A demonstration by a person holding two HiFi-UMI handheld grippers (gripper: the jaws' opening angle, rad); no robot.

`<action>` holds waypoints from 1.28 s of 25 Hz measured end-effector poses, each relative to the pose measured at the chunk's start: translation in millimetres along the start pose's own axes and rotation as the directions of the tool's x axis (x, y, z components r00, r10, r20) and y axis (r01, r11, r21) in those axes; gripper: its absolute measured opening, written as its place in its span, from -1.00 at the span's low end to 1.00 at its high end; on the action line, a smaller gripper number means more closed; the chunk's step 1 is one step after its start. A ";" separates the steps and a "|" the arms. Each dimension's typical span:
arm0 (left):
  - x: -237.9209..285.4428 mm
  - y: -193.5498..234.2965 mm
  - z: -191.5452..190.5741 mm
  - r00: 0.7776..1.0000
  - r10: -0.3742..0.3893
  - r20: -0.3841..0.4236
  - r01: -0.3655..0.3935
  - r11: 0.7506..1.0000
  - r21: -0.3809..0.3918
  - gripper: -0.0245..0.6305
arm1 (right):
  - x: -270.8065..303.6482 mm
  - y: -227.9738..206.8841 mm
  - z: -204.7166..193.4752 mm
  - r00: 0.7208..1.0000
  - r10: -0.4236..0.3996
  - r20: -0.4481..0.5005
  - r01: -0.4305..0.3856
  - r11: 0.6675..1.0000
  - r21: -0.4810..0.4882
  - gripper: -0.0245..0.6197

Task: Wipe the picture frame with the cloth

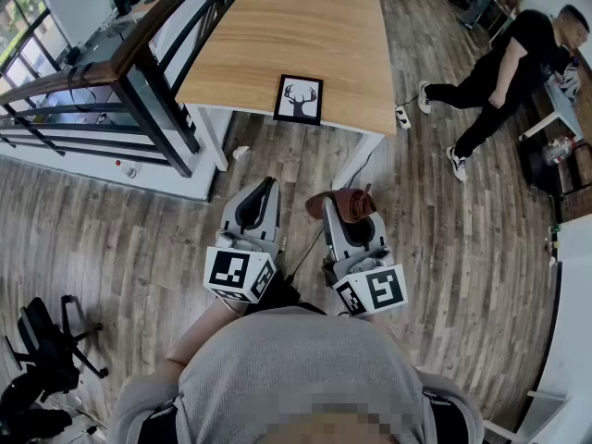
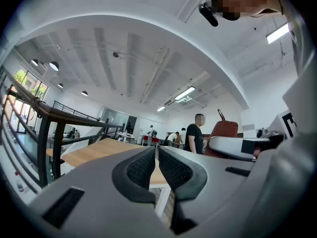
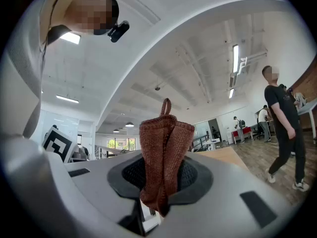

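A black picture frame [image 1: 299, 99] with a deer-head print lies flat at the near edge of the wooden table [image 1: 296, 35] ahead. Both grippers hang over the floor, short of the table. My right gripper [image 1: 346, 203] is shut on a rust-brown knitted cloth [image 1: 339, 202], which stands up bunched between the pads [image 3: 165, 162] in the right gripper view. My left gripper [image 1: 264, 192] is shut with nothing in it; its dark ribbed pads [image 2: 142, 168] meet in the left gripper view. The frame is not seen in either gripper view.
A dark-railed glass balustrade [image 1: 139, 72] runs along the table's left side. A person in black [image 1: 504, 67] stands at the right, with other people far back in the room. A black office chair [image 1: 42, 354] is at the lower left.
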State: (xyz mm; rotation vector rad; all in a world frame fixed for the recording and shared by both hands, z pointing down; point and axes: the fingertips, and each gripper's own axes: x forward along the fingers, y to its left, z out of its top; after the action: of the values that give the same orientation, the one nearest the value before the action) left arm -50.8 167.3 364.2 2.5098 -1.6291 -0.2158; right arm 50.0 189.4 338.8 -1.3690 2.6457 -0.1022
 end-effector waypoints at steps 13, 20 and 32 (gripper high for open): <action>103.8 71.0 -5.1 1.000 -0.023 0.007 0.024 1.000 -0.014 -0.89 | 104.1 -53.1 -7.3 0.998 -0.033 0.054 0.034 0.999 -0.007 -0.62; 223.2 120.7 19.1 0.996 -0.084 -0.010 0.085 0.994 0.062 -0.89 | 214.3 -119.1 -5.5 0.996 -0.068 0.053 0.070 0.997 -0.033 -0.62; 314.9 159.2 -10.9 0.979 -0.118 -0.165 0.121 0.993 0.007 -0.80 | 293.9 -175.6 -19.7 0.997 -0.069 -0.026 0.069 0.998 0.011 -0.62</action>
State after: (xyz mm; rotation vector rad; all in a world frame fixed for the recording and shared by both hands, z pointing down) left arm -64.1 -184.3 392.6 2.5634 -1.4259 -0.0065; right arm 21.1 -152.1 349.1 -1.4653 2.6148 -0.1447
